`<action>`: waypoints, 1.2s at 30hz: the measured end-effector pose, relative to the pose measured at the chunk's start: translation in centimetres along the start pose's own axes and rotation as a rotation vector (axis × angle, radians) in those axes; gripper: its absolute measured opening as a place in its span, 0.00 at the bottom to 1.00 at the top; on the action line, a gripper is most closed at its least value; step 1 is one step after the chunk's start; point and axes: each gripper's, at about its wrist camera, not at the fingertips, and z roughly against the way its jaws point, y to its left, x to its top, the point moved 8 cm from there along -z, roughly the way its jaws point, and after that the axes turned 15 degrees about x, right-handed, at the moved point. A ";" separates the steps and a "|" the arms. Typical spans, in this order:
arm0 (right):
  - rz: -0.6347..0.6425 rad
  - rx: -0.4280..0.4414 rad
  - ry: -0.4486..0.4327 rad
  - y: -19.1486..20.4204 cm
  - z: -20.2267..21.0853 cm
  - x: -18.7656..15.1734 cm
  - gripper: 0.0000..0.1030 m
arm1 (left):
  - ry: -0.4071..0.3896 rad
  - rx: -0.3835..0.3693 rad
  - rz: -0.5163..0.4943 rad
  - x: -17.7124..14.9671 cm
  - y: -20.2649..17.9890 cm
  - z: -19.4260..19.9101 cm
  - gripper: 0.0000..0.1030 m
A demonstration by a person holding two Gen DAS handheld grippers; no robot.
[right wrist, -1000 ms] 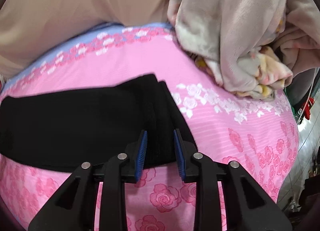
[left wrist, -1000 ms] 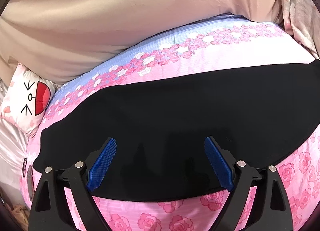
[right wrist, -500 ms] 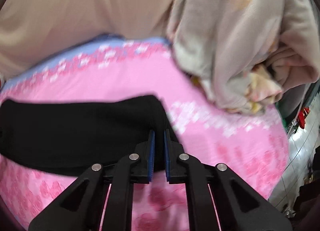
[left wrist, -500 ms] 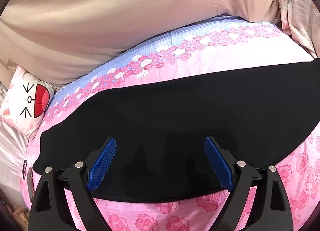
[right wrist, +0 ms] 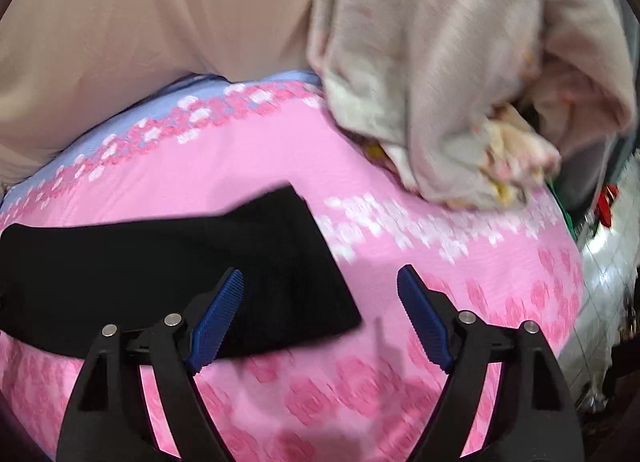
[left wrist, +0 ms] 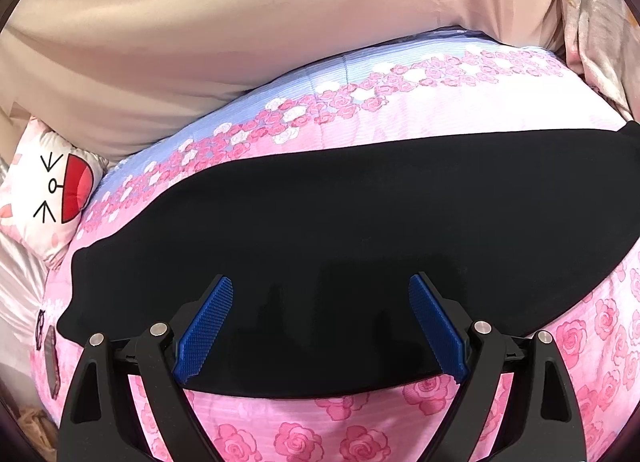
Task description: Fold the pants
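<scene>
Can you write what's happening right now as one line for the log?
left hand-held gripper: open over black pants | right hand-held gripper: just opened, nothing between pads | pants: flat on pink bedsheet

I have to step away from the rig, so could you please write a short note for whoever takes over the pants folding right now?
Left gripper: open, above the middle of the black pants, holding nothing.
Right gripper: its jaws have just been opening; open now, nothing pinched, over the pants' right end.
Pants: lying as a long flat band across the pink floral bedsheet, right end showing layered edges.
Done: apparently folded lengthwise and smoothed.
Left: probably fold the band across into a compact stack.
</scene>
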 end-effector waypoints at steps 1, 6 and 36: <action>0.025 0.008 0.001 0.7 -0.4 0.9 0.73 | -0.001 0.000 0.002 0.0 0.1 0.0 0.85; 0.139 -0.098 0.127 1.3 -7.3 3.3 0.14 | -0.010 0.005 0.016 -0.3 1.1 0.4 0.85; -0.204 0.056 0.024 0.9 -4.7 -3.3 0.24 | 0.025 -0.015 0.054 -1.8 3.6 -2.1 0.85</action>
